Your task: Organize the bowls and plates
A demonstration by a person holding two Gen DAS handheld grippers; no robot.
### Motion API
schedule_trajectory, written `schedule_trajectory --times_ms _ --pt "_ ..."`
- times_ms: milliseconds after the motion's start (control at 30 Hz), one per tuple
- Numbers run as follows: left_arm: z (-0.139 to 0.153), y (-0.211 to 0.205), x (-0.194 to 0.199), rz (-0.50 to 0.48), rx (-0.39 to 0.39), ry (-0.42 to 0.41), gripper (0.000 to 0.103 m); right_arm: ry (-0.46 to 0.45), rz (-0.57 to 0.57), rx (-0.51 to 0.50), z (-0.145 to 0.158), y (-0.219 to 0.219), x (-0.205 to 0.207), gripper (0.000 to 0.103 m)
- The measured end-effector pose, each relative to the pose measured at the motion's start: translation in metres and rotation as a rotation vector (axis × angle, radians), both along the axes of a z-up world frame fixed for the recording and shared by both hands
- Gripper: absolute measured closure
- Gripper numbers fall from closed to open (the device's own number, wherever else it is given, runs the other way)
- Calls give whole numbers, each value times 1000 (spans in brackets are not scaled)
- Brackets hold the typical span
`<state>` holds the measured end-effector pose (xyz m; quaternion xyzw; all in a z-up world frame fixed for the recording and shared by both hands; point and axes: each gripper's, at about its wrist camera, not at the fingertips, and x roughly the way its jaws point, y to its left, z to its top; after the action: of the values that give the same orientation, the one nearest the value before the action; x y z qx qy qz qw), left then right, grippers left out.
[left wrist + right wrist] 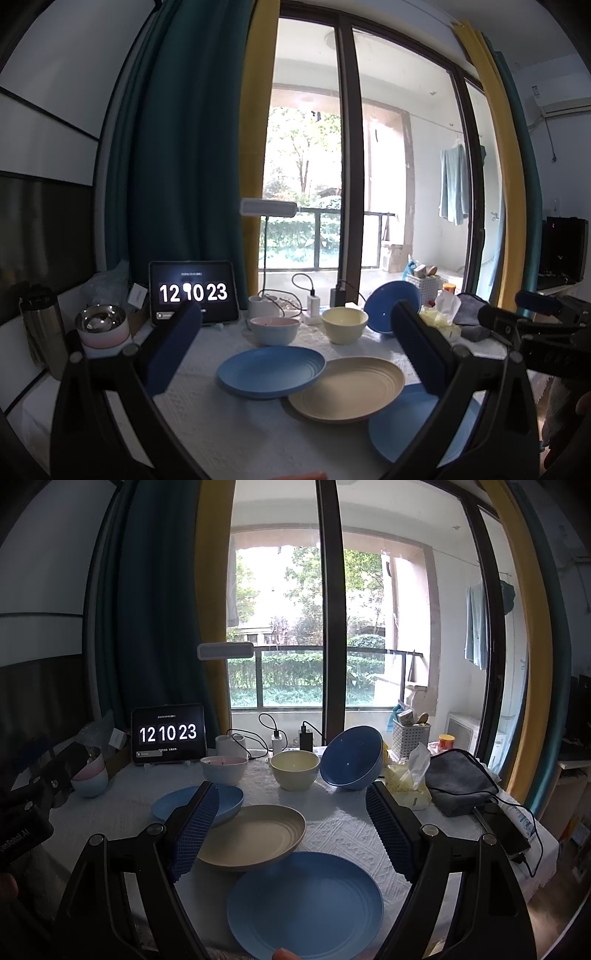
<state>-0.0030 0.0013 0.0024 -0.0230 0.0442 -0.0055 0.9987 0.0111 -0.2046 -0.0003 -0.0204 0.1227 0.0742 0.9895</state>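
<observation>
I am holding left tool (291,350) and right tool (291,830) wide open, gripping nothing | three plates are overlapping on the counter (332,812): tan plate (255,834) is lying between two blue ones | risk: lifting it may be dragging its neighbours | tilted blue bowl (352,757) may be rolling.

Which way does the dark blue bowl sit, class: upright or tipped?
Tipped: the dark blue bowl rests on its side, opening facing left, leaning by the tissue pack.
</observation>
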Motion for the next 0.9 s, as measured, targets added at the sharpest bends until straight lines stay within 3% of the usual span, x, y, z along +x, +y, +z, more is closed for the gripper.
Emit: schedule_trajectory --times_ms 900 --pt "-5 -2 6 -1 1 26 0 26 -10 -1 -6 -2 11 19"
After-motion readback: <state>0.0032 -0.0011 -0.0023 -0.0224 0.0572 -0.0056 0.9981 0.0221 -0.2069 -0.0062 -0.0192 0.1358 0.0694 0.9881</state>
